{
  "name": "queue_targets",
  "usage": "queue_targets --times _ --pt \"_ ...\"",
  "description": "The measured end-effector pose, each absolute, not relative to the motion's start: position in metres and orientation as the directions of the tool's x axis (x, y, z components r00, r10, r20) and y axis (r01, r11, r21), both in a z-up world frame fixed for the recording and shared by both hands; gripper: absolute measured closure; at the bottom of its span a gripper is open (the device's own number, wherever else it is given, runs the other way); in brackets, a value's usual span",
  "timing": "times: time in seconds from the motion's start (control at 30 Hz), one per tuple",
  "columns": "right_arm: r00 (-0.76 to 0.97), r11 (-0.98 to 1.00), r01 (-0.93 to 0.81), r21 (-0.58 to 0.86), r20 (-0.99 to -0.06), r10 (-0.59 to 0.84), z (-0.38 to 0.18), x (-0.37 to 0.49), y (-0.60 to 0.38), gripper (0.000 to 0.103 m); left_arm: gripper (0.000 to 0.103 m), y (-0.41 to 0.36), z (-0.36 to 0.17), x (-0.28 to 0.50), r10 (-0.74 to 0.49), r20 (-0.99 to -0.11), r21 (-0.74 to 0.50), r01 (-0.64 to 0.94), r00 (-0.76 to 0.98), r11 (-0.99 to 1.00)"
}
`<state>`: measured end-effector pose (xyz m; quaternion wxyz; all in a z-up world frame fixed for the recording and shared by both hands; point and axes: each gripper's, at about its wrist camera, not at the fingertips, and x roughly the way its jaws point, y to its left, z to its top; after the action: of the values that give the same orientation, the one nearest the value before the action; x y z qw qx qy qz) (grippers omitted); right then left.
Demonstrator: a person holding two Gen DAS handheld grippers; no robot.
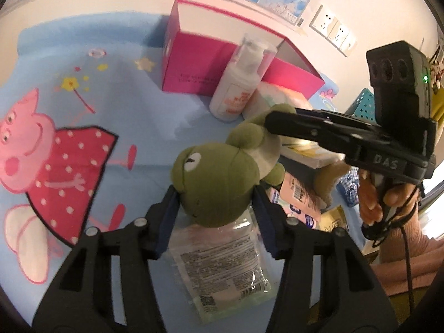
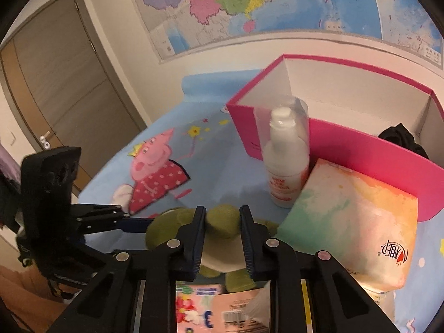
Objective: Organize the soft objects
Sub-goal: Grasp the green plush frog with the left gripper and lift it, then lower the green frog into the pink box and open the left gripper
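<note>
We see a green frog (image 1: 213,183) plush stretched between both tongs above the blue cartoon bed sheet (image 1: 116,105). Its long axis runs from the near left, where the head is, to the far right in the left wrist view, head pointing toward that camera. The left tongs (image 1: 215,202) clamp the round head on both sides; the right tongs (image 2: 222,222) are pinched narrow on a green limb at the far end (which limb we cannot tell). The frog is olive green with a pale belly, a white eye with a black pupil, and small rounded feet. Beneath it lie a clear packet (image 1: 222,263) and a pink pack (image 2: 222,310). Farther off stand a white bottle (image 2: 287,163) and an open pink box (image 2: 360,149), with a pastel pack (image 2: 352,222) just beside them.
</note>
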<state>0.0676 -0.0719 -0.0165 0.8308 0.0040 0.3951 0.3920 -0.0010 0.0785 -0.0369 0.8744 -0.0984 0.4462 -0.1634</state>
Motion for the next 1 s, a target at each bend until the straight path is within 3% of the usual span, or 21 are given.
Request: queue_targets --times 0.5,0.73,1.0 --pt "0.568 0.674 -0.708 0.208 -0.398 0.720 0.105 0.053 -0.087 0.079 0.047 0.074 0.075 0.019 -0.363 -0.570 -0.205 0.300 0.737 0.932" --pt "0.617 0.717 -0.667 0.203 -0.389 0.684 0.116 0.105 -0.090 0.079 0.047 0.069 0.091 0.078 -0.370 -0.573 -0.193 0.318 0.731 0.928" --pt "0.625 0.766 -0.586 0.265 -0.453 0.635 0.088 0.160 -0.100 0.079 0.047 0.055 0.063 0.145 -0.355 -0.664 -0.191 0.310 0.658 0.931"
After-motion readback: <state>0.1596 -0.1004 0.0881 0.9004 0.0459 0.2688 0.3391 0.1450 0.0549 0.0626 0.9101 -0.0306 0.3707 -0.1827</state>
